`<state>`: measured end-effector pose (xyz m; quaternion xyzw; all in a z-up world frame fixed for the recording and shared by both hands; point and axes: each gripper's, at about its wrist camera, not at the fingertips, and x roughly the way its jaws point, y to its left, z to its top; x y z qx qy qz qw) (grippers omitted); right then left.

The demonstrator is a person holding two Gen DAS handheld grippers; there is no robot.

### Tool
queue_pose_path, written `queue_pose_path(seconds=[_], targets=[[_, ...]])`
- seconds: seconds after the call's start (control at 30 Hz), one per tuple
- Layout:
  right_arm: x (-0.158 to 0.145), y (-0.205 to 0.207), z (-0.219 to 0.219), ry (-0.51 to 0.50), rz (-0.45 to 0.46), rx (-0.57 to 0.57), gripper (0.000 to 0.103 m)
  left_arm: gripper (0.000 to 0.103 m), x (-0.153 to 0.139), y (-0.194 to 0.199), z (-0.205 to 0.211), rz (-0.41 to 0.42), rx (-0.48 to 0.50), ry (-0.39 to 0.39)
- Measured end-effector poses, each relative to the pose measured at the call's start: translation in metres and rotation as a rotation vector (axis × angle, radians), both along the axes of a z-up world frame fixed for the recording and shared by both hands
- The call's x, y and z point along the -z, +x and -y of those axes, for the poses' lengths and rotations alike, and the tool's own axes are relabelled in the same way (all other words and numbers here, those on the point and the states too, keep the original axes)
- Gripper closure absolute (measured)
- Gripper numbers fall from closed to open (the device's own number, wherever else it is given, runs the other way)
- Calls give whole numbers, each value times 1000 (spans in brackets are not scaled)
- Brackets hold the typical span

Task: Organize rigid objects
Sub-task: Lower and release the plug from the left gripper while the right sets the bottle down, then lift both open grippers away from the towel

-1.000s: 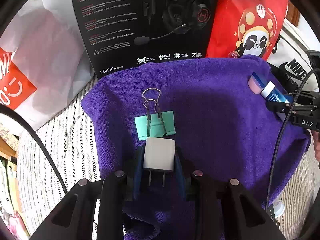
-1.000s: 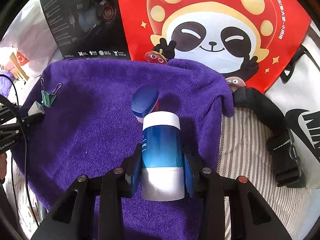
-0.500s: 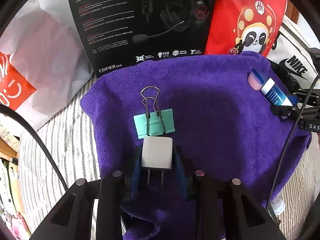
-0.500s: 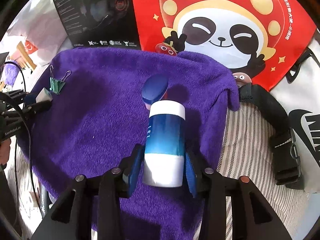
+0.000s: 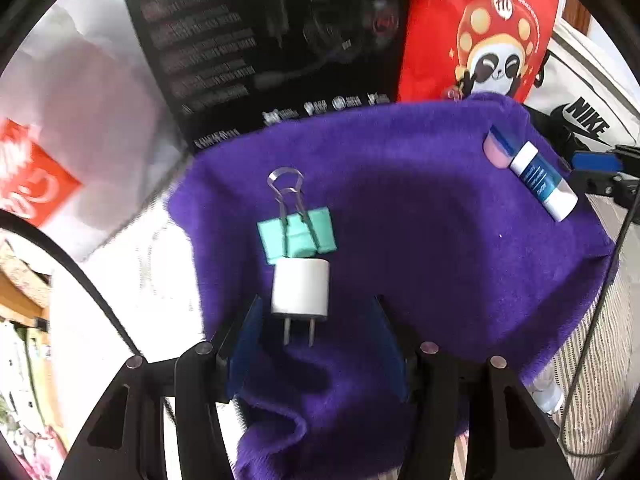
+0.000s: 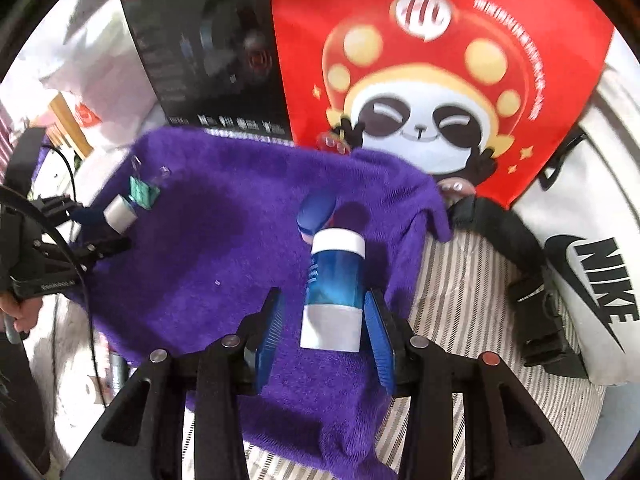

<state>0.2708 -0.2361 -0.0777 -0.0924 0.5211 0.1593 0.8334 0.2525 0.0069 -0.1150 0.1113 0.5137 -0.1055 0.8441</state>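
Note:
A white charger plug (image 5: 301,292) lies on the purple towel (image 5: 400,220), its top against a teal binder clip (image 5: 298,236). My left gripper (image 5: 314,312) straddles the plug's prongs with its jaws opening, and neither pad touches the plug. Near the towel's right edge a blue-and-white tube (image 6: 334,280) lies flat, with a blue-and-pink cap (image 6: 318,212) at its far end. My right gripper (image 6: 324,312) is open around the tube's lower end. There is a clear gap at the left pad, and the right pad is close beside the tube.
A black headset box (image 5: 260,40) and a red panda bag (image 6: 440,80) stand behind the towel. A white Nike bag (image 6: 592,280) and a black buckle strap (image 6: 536,312) lie to the right on the striped sheet (image 6: 460,288). A white plastic bag (image 5: 80,80) is at the left.
The left jaws have spread apart and let go of the charger plug, which now rests on the towel. The right jaws have parted from the tube and that gripper has risen a little.

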Motion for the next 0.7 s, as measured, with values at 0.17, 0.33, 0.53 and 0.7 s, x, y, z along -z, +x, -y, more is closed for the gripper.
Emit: queue_pose_path(seconds=[0.17,0.33,0.53,0.7], targets=[[-30,-11,-5,68,59,-24,56,50,-30,-32,-1,36,7,-48],[-50,-24,-18,86,107,-27,56,50,-48,-79,1,58,52,-80],[-68,-66,-17,123,152,-3,56,50,-33,-114,-3,54,72,-129],[-61,-122,-6,141,172,28,56,50,-22,-147,13,64,156,-168]])
